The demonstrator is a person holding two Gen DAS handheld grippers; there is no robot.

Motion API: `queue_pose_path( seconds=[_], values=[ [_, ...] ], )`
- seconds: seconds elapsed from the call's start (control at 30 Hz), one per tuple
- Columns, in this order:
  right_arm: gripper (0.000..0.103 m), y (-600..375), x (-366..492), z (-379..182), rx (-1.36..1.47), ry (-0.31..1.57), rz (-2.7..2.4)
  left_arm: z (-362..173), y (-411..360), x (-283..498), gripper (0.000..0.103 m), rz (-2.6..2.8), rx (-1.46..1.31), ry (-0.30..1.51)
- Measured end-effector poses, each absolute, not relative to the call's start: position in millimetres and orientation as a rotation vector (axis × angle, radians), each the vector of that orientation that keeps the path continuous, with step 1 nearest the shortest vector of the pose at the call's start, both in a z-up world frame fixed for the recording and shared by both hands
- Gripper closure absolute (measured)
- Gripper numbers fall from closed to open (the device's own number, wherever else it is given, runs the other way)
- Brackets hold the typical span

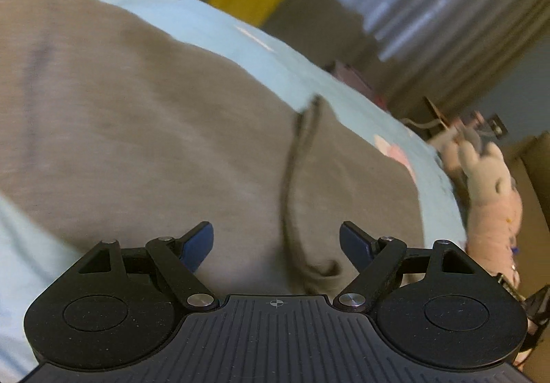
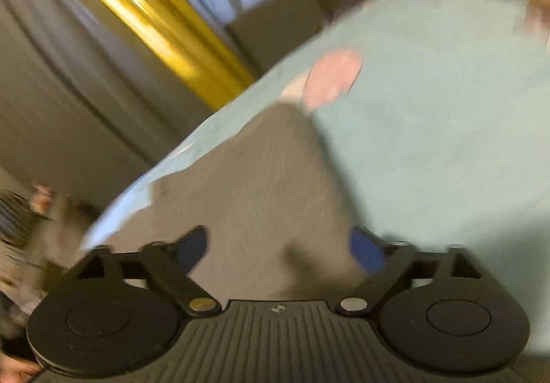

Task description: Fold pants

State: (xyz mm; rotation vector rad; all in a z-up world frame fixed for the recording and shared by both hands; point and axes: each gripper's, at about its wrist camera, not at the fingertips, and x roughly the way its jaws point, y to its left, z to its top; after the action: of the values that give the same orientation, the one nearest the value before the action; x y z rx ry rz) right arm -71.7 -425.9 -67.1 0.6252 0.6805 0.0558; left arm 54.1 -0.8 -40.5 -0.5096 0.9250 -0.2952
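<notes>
Light: dim, warm indoor.
Blur: heavy streaking across the right wrist view; milder in the left, where the curtain (image 1: 447, 5) smears.
Edges: fisheye bending, dark corners.
Shadows: soft, faint.

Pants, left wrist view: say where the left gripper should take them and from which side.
Probably the rumpled edge of the grey-brown pants, where the dark drawstring ends. The cloth lifts into a fold there, between the open blue fingertips of the left gripper. Come straight ahead and downward, pinching across the fold against the light blue sheet.
</notes>
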Motion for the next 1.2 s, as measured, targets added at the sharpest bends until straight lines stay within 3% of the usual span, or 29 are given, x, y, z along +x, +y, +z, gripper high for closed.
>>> queue_pose_path(
  seconds=[0.17,0.23,0.47,0.5,0.53,0.57,0.93,1.2],
  values=[
    [0.007,-435,-58,-95,0.755,0.776,0.042,-64,-44,95,0.024,-0.318,-0.509,1.025],
    [0.007,-436,-51,-101,0.782,0.795,0.053,-80,-56,111,0.034,-0.312,-0.517,1.083],
    [0.007,-438,-42,-112,0.806,0.775,0.103,-109,-57,131,0.04,-0.347,-0.749,1.127],
    [0.007,-437,-45,-112,0.807,0.769,0.107,-112,-56,133,0.054,-0.35,-0.768,1.136],
    [0.007,-437,-43,-113,0.806,0.765,0.11,-115,-55,135,0.078,-0.347,-0.772,1.148],
    [0.006,-436,-42,-114,0.806,0.763,0.113,-118,-54,136,0.087,-0.337,-0.762,1.164],
    [0.005,-436,-44,-113,0.807,0.766,0.127,-66,-70,127,0.088,-0.385,-0.522,1.063],
    [0.005,-425,-40,-111,0.747,0.788,0.161,-55,-39,125,0.087,-0.289,-0.444,1.042]
  ],
)
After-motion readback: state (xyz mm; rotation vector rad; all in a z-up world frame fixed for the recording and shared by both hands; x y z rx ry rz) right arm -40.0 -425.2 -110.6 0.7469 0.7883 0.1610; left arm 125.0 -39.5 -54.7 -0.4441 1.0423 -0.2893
